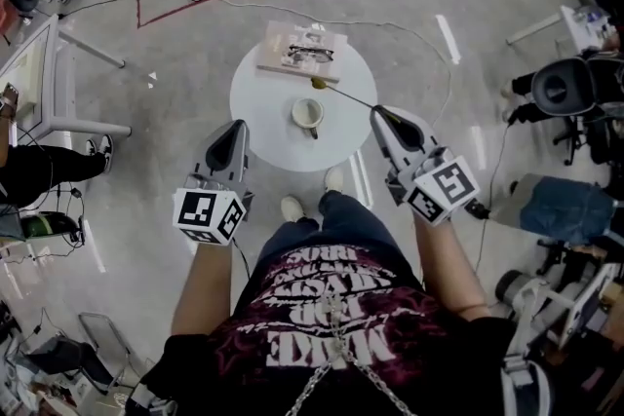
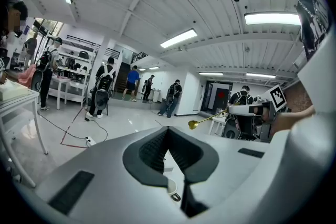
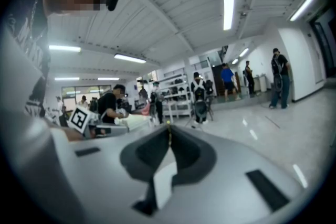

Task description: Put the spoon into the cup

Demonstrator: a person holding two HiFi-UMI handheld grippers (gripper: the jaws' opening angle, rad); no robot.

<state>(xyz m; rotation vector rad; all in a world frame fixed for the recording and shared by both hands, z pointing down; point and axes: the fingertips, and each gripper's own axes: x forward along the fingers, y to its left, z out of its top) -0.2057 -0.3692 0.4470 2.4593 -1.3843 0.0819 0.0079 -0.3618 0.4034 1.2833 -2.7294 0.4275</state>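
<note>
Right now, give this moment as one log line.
right gripper: shut on spoon | spoon: not in cup | left gripper: shut, empty

Left gripper (image 1: 237,127) jaws together; right gripper (image 1: 376,112) jaws pinch spoon (image 1: 346,94)

Spoon (image 1: 343,93): one. Cup (image 1: 307,114): one. Table (image 1: 261,112): one. Glasses (image 1: 310,54): one.

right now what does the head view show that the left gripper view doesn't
Only the head view: the round white table seen from above, the glasses on a flat board at its far side, and the person's shirt and shoes.
Only the left gripper view: the ceiling lights and people standing across the room.
Both: the gold spoon pinched in the right tongs, bowl out over the table, and the cup, which the left gripper view shows only as a sliver beneath the closed left tongs.
</note>
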